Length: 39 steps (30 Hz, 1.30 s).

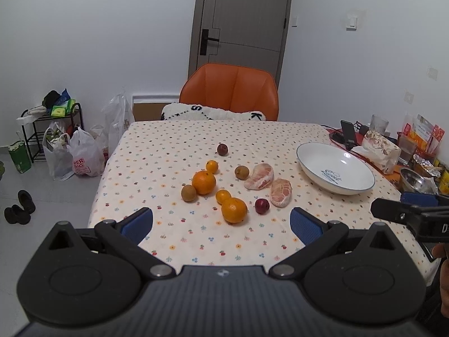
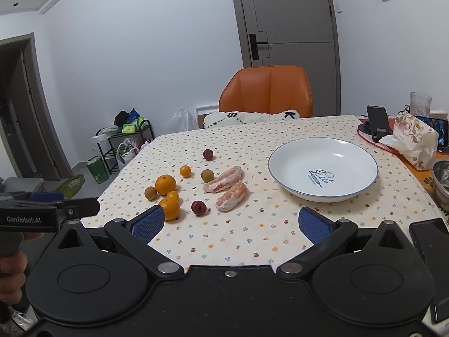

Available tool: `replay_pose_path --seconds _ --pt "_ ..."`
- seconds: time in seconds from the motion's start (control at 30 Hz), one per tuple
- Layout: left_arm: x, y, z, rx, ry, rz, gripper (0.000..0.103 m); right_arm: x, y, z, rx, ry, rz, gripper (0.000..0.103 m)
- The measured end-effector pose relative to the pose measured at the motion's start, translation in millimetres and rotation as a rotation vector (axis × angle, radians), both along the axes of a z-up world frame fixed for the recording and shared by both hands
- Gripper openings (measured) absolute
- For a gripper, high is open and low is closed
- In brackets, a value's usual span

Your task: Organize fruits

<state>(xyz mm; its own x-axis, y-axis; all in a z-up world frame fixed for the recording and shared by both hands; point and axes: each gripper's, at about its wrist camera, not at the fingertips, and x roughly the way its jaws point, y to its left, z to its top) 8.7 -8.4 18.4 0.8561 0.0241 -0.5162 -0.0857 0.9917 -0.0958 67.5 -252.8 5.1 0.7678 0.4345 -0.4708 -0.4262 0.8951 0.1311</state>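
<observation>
Left gripper (image 1: 221,223) fingers wide, empty, above near edge of surface (image 1: 196,241). Right gripper (image 2: 231,221) likewise. Fruits (image 1: 233,185) scattered mid-surface, left of empty white bowl (image 2: 291,151).

The fruits (image 1: 224,185) lie together on the table (image 1: 168,140), left of the bowl (image 1: 335,168). A chair (image 1: 233,90) stands behind the table. A phone (image 2: 377,123) and a bag (image 2: 415,137) sit behind the bowl. Bags (image 1: 73,154) lie on the floor, left of the table.
</observation>
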Motion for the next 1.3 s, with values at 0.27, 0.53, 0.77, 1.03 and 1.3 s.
replay_pose_path --seconds 0.27,0.53,0.77,1.03,1.3 --pt "14.3 2.4 -10.5 -0.018 0.021 0.002 0.103 13.3 5.1 -12.2 0.003 0.021 0.039 0.103" --pt "31.3 7.2 -25.4 -0.054 0.031 -0.012 0.101 32.4 13.0 -26.5 0.007 0.052 0.058 0.103" --pt "46.6 12.3 -31.9 -0.076 0.02 -0.011 0.099 51.8 16.9 -32.0 0.069 0.081 0.113 0.101" --pt "64.1 12.3 -44.4 -0.084 0.042 -0.016 0.091 71.6 28.0 -42.5 0.078 0.111 0.151 0.087" --pt "83.8 11.9 -59.7 -0.113 0.087 -0.028 0.068 90.5 39.7 -54.6 0.08 0.164 0.195 0.063"
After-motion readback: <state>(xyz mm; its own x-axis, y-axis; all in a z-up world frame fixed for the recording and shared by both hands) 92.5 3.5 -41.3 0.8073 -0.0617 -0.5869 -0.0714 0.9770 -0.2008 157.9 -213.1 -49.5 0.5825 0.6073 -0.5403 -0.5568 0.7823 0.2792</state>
